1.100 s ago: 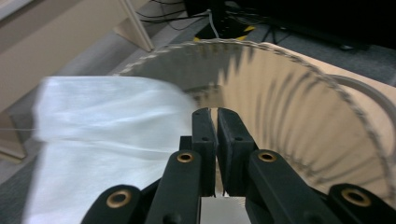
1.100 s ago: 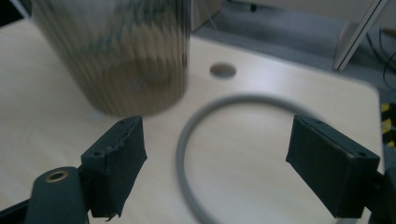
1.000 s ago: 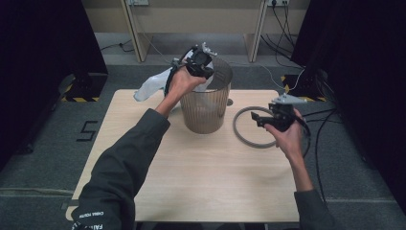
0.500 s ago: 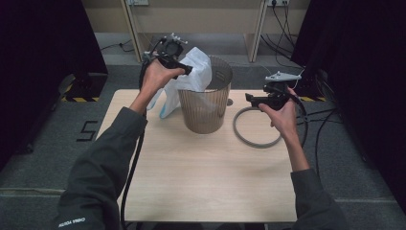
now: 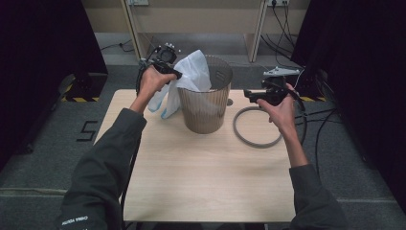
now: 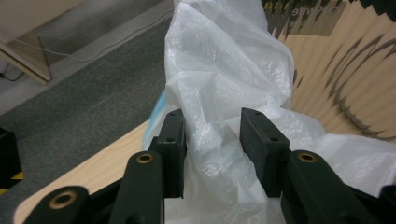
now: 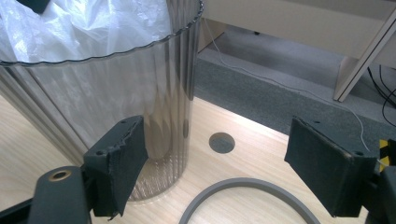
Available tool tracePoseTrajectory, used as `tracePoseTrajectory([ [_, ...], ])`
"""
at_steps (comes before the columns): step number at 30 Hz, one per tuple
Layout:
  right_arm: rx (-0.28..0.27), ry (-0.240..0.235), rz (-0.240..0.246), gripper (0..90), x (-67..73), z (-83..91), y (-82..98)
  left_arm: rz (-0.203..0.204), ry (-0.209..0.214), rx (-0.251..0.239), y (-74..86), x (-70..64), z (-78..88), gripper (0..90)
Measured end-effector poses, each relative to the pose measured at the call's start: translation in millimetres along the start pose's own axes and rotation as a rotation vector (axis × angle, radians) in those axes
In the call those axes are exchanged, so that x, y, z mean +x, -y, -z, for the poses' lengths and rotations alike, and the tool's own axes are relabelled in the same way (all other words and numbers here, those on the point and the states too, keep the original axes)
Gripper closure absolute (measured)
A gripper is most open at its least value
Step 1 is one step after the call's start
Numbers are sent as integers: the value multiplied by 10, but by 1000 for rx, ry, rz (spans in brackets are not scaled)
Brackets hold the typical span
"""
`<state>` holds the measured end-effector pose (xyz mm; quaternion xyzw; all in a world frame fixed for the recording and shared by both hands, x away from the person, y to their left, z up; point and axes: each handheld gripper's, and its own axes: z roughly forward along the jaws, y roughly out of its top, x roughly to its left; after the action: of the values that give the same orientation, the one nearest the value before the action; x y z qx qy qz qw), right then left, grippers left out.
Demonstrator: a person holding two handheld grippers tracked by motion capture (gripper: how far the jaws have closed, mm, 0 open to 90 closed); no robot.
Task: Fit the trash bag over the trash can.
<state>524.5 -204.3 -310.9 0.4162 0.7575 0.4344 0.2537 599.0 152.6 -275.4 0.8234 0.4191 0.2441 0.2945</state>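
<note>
White plastic bag (image 5: 194, 72) hung over the bin's (image 5: 206, 108) rim, more spread than before. Left gripper (image 6: 212, 140) jaws had just been closing on its film; right gripper (image 7: 233, 168) jaws gaped empty above the grey ring (image 5: 256, 127).

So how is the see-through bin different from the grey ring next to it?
The bin stands upright and tall on the table; the grey ring lies flat. The bin is clear and ribbed, so you can see through its wall; the ring is solid grey and smooth. The bin has a white plastic bag draped over its rim; the ring has nothing on it. Both are round and rest on the same table.
</note>
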Motion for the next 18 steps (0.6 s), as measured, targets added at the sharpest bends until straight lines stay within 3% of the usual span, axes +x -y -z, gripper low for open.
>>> tracePoseTrajectory([
  [3, -5, 1, -4, 207, -13, 9, -9, -6, -8, 8, -20, 2, -10, 632],
  [5, -5, 4, -10, 207, -21, 15, -19, -22, -35, -7, -32, -19, -13, 635],
  [6, -7, 4, -8, 207, -28, 21, -29, -45, -70, -32, -57, -36, 18, 676],
  [8, -14, 7, -7, 207, -37, 38, -48, -56, -65, -39, -82, -56, 49, 719],
  [10, -14, 8, -11, 207, -39, 42, -61, -101, -93, -34, -113, -85, 82, 801],
  [15, -22, 7, -10, 207, -24, 31, -116, -130, -105, -101, -185, -165, 159, 865],
  [18, -28, 7, -6, 208, -4, 17, -177, -157, -68, -132, -205, -294, 178, 871],
])
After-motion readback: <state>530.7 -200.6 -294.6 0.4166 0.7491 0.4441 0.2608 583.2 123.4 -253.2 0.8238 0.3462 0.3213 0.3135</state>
